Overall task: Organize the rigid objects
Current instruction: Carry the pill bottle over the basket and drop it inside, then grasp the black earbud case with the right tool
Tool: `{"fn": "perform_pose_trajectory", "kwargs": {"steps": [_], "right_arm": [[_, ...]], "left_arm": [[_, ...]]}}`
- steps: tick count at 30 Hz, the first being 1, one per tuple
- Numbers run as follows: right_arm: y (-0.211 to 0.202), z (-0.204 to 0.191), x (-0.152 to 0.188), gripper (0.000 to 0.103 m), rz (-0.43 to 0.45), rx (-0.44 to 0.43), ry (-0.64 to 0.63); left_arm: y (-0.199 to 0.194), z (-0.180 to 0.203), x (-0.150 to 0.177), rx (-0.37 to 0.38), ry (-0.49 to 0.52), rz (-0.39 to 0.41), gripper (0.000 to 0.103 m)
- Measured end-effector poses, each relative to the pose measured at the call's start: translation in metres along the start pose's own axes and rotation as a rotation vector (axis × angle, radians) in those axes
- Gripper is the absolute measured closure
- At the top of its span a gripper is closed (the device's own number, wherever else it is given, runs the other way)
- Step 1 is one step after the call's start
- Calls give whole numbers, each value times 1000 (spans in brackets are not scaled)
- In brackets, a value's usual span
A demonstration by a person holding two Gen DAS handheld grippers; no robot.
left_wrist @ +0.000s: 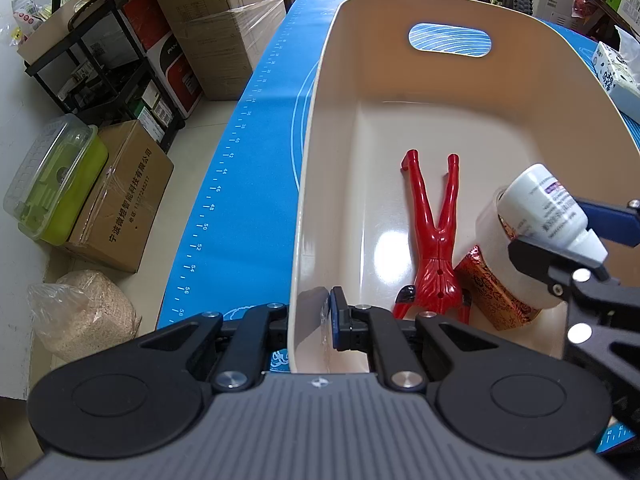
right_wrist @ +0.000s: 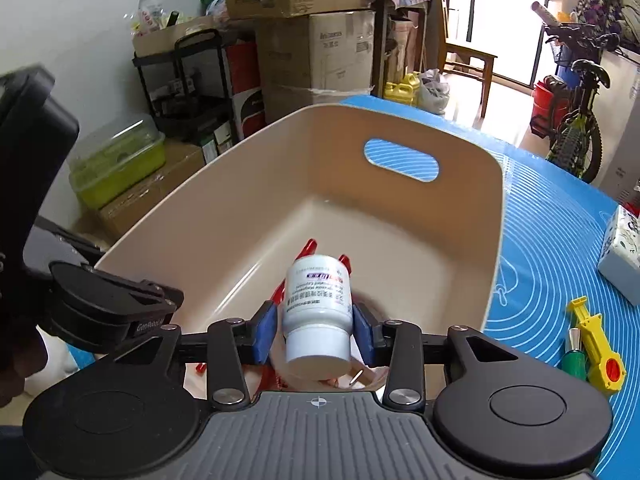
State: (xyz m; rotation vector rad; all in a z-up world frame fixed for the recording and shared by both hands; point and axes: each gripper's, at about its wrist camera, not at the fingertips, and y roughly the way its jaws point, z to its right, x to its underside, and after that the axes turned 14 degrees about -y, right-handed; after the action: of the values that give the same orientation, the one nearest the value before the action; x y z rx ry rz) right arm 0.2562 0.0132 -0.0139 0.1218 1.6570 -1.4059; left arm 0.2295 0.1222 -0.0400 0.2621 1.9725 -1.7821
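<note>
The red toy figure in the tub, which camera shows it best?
The left wrist view: the red toy figure lies nearly whole on the floor of the beige tub. In the right wrist view the white bottle hides all but its feet.

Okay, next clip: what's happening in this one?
A person with a gripper in each hand is sorting loose items into a beige bin on a blue mat. The left gripper is clamped on the bin's near wall. The right gripper has a white bottle between its pads over the bin, with gaps at the sides. A red figure already lies inside; a yellow toy waits on the mat.
</note>
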Motion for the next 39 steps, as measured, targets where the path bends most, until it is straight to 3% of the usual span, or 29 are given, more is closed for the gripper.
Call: {"fn": "perform_pose_trajectory", "kwargs": {"steps": [2, 3, 9, 15, 25, 32, 39], "right_arm": [[-5, 3, 0, 37, 22, -12, 20], [-7, 4, -1, 35, 35, -13, 25], [-28, 14, -4, 29, 98, 14, 39], [-44, 49, 3, 27, 118, 107, 90], [-29, 119, 44, 27, 5, 246, 183], [2, 138, 75, 27, -116, 240, 177], [29, 141, 93, 27, -161, 192, 184]], "left_arm": [[0, 0, 0, 0, 1, 0, 90], [0, 0, 0, 0, 0, 0, 90], [0, 0, 0, 0, 0, 0, 90], [0, 0, 0, -1, 1, 0, 90], [0, 0, 1, -2, -2, 1, 90], [0, 0, 2, -4, -3, 1, 89], [0, 0, 2, -4, -2, 1, 89]]}}
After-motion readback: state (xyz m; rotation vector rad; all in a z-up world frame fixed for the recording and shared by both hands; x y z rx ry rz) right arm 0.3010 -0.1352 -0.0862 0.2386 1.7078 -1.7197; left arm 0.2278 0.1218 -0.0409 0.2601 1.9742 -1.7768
